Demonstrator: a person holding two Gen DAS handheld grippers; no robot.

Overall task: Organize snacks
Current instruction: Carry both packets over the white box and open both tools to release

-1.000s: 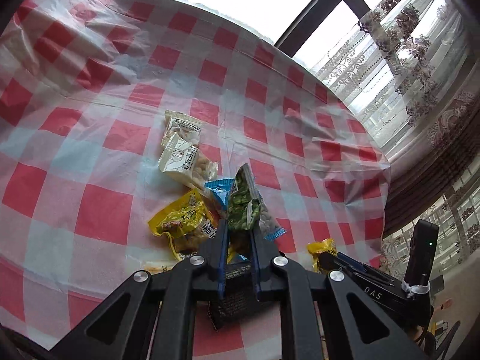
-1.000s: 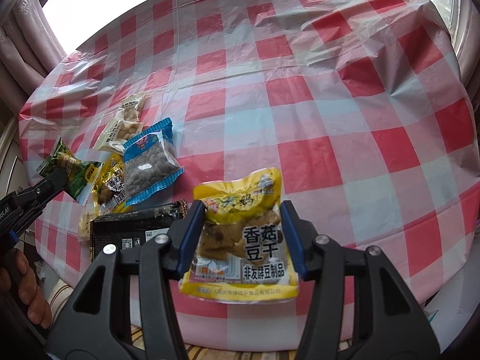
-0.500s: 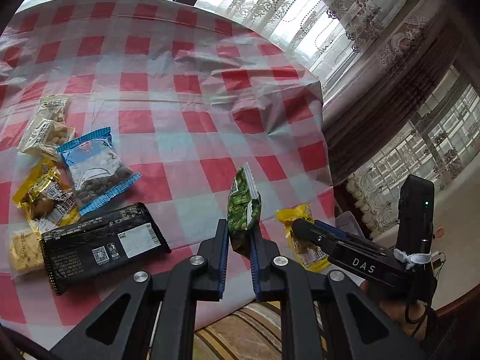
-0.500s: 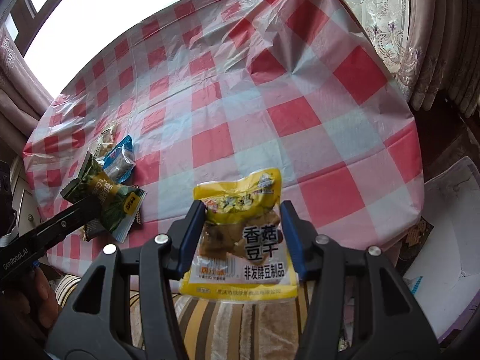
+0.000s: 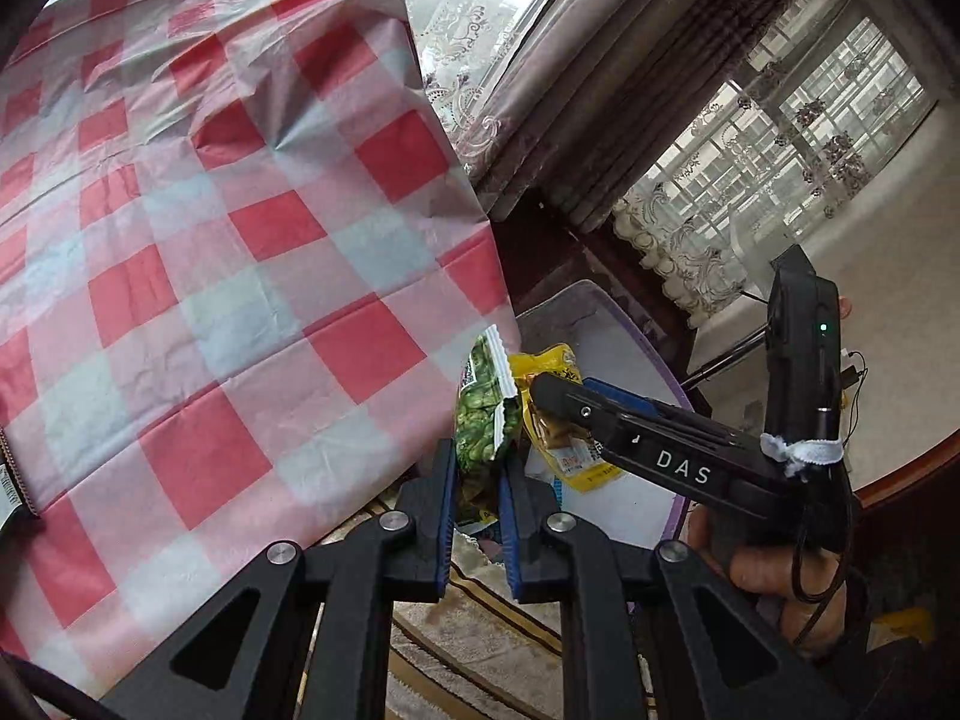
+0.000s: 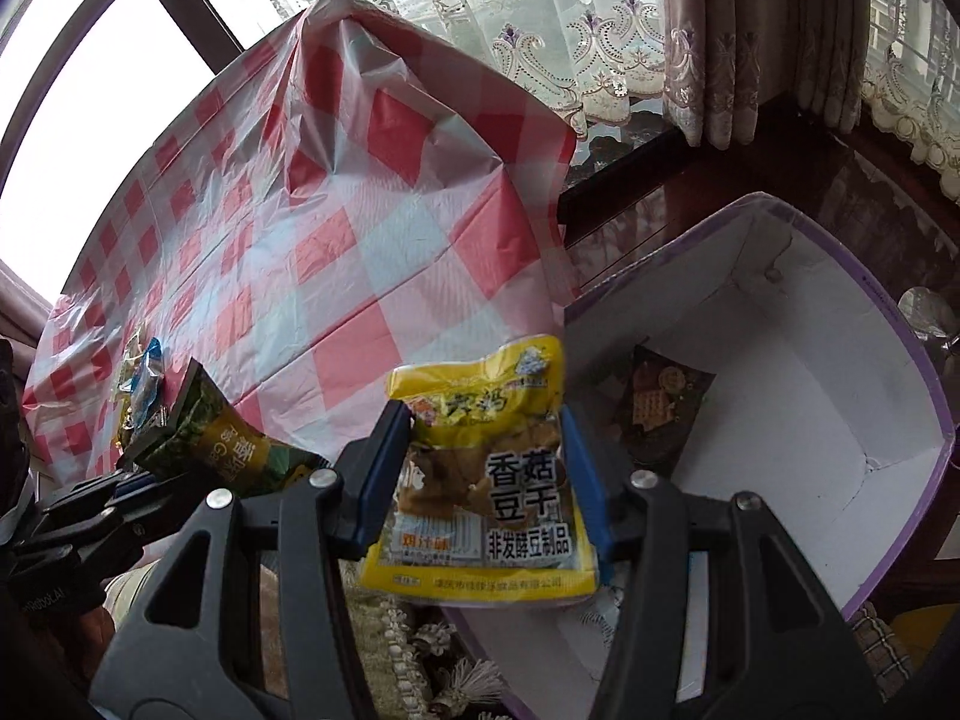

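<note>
**Carrying two snack packets off the bench edge, over the box**

Holding a green pea packet (image 5: pixel 480 414) upright, the left claw (image 5: pixel 474 480) has its blue-lined jaws pinched nearly together on the packet's lower part, and the crimped white top edge sticks up above them. From the right wrist view the same packet (image 6: pixel 216 438) shows at the left, tilted, in the black claw (image 6: pixel 138 468) that pokes in from that side.

The right claw (image 6: pixel 486 480) grips a yellow tofu packet (image 6: pixel 486 480) by its two side edges, jaws set at a middling width, the printed face turned to the camera. In the left wrist view this packet (image 5: pixel 558 414) hangs just beside the green one, partly behind the right claw's (image 5: pixel 558 396) black finger, with a hand (image 5: pixel 786 582) wrapped round the handle lower right.

Both packets are past the edge of the bench, which is draped in a red-and-white checked cloth (image 6: pixel 336 228). Beside the bench stands a white box with a purple rim (image 6: pixel 924 360), and a dark snack packet (image 6: pixel 660 402) lies flat on its floor. The yellow packet hangs over the near corner of that box; the green one is near the rim (image 5: pixel 630 324), though I cannot tell if it is over the inside.

A few more packets (image 6: pixel 141 378) remain on the cloth far to the left, small and hard to make out. Lace curtains (image 6: pixel 540 18) hang behind.
</note>
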